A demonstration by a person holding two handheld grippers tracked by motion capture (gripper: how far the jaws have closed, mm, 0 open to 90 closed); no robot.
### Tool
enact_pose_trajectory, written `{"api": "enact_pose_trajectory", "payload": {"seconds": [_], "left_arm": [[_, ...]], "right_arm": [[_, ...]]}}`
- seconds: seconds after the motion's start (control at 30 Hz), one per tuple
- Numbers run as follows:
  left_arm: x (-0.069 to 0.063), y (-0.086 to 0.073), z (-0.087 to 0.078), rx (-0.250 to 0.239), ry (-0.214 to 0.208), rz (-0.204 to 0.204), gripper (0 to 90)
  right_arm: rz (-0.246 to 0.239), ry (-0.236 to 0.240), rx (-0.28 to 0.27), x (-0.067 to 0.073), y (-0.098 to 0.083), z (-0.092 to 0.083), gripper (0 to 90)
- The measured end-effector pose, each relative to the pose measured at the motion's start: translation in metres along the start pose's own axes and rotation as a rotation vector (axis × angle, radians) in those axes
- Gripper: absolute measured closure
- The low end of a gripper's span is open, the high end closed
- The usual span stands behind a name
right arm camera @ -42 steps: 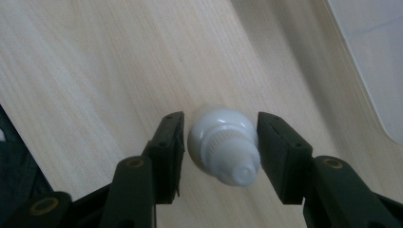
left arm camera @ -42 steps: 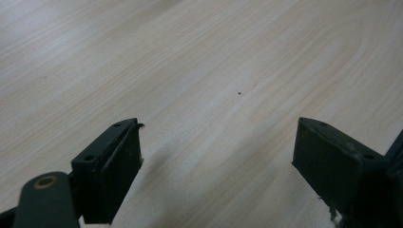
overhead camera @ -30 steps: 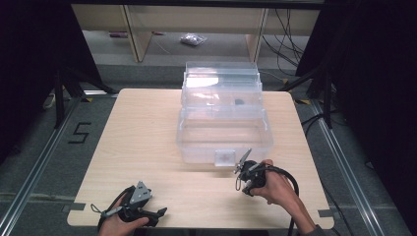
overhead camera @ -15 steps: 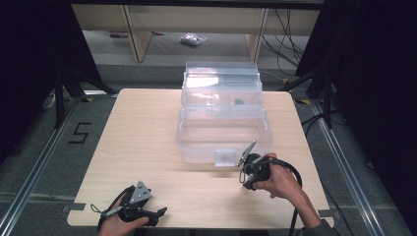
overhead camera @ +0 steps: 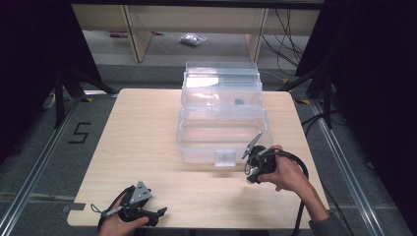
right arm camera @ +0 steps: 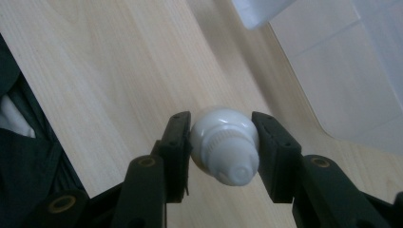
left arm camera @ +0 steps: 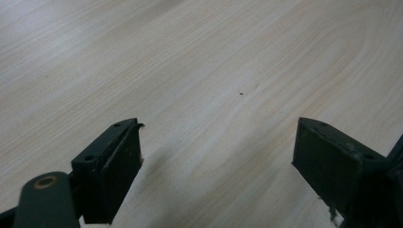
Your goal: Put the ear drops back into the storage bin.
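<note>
Two claws: the left claw point(overhead camera: 160, 212) with nothing between its wide-spread jaws, the right claw point(right arm camera: 222, 147) clamped on one white bulb point(right arm camera: 224, 144). One tabletop point(overhead camera: 142, 132) lies under both. Two clear plastic bins sit just beyond the right claw: a near bin point(overhead camera: 222, 135) and a far bin point(overhead camera: 221, 83) behind it.

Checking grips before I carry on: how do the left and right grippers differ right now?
The left gripper has its jaws wide apart with nothing between them; the right gripper is clamped on a small white bulb-shaped object. The left sits low at the table's near edge, while the right is beside the clear plastic box. Both have black jaws.
</note>
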State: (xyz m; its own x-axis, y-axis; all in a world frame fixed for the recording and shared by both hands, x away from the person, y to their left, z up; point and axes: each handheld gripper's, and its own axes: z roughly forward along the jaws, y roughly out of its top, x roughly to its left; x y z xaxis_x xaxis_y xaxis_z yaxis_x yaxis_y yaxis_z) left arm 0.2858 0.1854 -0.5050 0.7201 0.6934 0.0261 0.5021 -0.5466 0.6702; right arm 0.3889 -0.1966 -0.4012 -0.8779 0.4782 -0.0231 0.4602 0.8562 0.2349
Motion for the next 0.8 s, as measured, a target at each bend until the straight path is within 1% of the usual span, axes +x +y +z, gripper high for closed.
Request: {"api": "enact_pose_trajectory", "payload": {"seconds": [0.03, 0.07, 0.1, 0.13, 0.17, 0.2, 0.23, 0.27, 0.3, 0.33, 0.37, 0.4, 0.43, 0.47, 0.5, 0.53, 0.57, 0.63, 0.67, 0.7, 0.73, 0.77, 0.8], "left_arm": [[0.000, 0.000, 0.000, -0.003, -0.005, -0.001, 15.9], [-0.001, 0.000, 0.001, -0.017, -0.005, -0.015, 15.9], [-0.001, 0.000, 0.001, -0.015, -0.006, -0.014, 15.9], [-0.001, 0.000, 0.000, -0.012, -0.001, -0.014, 15.9], [-0.001, 0.000, 0.001, -0.014, -0.004, -0.013, 15.9], [0.000, 0.000, 0.001, -0.008, -0.005, -0.005, 15.9], [0.000, 0.000, 0.000, 0.000, -0.003, 0.005, 15.9], [0.000, 0.000, 0.000, 0.000, -0.006, 0.000, 15.9], [0.000, 0.000, 0.000, 0.001, -0.004, -0.007, 15.9], [-0.002, -0.001, 0.002, -0.019, -0.001, -0.029, 15.9], [-0.003, -0.001, 0.003, -0.028, -0.001, -0.042, 15.9], [-0.002, 0.000, 0.002, -0.026, 0.002, -0.027, 15.9], [-0.002, 0.000, 0.002, -0.027, 0.003, -0.029, 15.9], [-0.001, 0.000, 0.002, -0.025, -0.001, -0.021, 15.9], [0.000, 0.000, 0.000, 0.003, 0.003, 0.003, 15.9], [-0.001, 0.000, 0.001, -0.016, -0.006, -0.015, 15.9], [-0.001, 0.000, 0.001, -0.014, -0.005, -0.013, 15.9], [-0.001, 0.000, 0.001, -0.011, -0.002, -0.008, 15.9], [-0.003, -0.001, 0.003, -0.028, -0.001, -0.044, 15.9], [-0.003, -0.001, 0.003, -0.027, 0.000, -0.041, 15.9], [-0.002, -0.001, 0.003, -0.028, 0.002, -0.038, 15.9], [-0.002, 0.000, 0.002, -0.029, 0.002, -0.027, 15.9], [0.000, 0.000, 0.000, -0.003, -0.001, 0.001, 15.9]], "right_arm": [[0.000, 0.005, 0.002, -0.001, 0.000, -0.002, 60.2], [-0.005, 0.007, 0.000, -0.001, 0.000, -0.002, 60.2], [-0.004, 0.010, 0.000, -0.002, 0.000, -0.003, 60.1], [0.000, 0.003, 0.008, -0.001, 0.001, -0.006, 60.2], [0.004, -0.003, 0.003, -0.001, 0.001, -0.008, 60.2], [-0.009, 0.005, 0.004, -0.002, 0.001, -0.009, 60.2], [-0.004, 0.008, -0.002, -0.002, 0.001, -0.011, 60.2], [-0.001, 0.011, 0.001, -0.002, 0.002, -0.014, 60.2], [-0.009, 0.017, -0.004, -0.002, 0.002, -0.015, 60.2], [-0.007, 0.014, -0.008, -0.002, 0.003, -0.017, 60.2], [-0.001, 0.011, -0.001, -0.002, 0.004, -0.019, 60.2], [-0.014, 0.011, -0.009, -0.002, 0.004, -0.020, 60.2], [-0.011, 0.012, -0.006, -0.003, 0.005, -0.022, 60.2], [-0.006, 0.007, -0.006, -0.003, 0.005, -0.023, 60.2], [-0.015, 0.012, -0.007, -0.004, 0.006, -0.025, 60.2], [-0.014, 0.010, -0.003, -0.005, 0.007, -0.027, 60.2], [-0.008, 0.011, 0.000, -0.005, 0.007, -0.028, 60.2], [-0.009, -0.002, -0.001, -0.006, 0.008, -0.032, 60.2], [-0.004, -0.002, -0.008, -0.006, 0.008, -0.032, 60.2], [-0.007, 0.000, -0.007, -0.006, 0.009, -0.035, 60.2], [0.001, -0.002, -0.007, -0.006, 0.010, -0.036, 60.2], [-0.010, -0.001, -0.003, -0.008, 0.010, -0.040, 60.2], [-0.013, -0.004, -0.006, -0.008, 0.011, -0.042, 60.2]]}}
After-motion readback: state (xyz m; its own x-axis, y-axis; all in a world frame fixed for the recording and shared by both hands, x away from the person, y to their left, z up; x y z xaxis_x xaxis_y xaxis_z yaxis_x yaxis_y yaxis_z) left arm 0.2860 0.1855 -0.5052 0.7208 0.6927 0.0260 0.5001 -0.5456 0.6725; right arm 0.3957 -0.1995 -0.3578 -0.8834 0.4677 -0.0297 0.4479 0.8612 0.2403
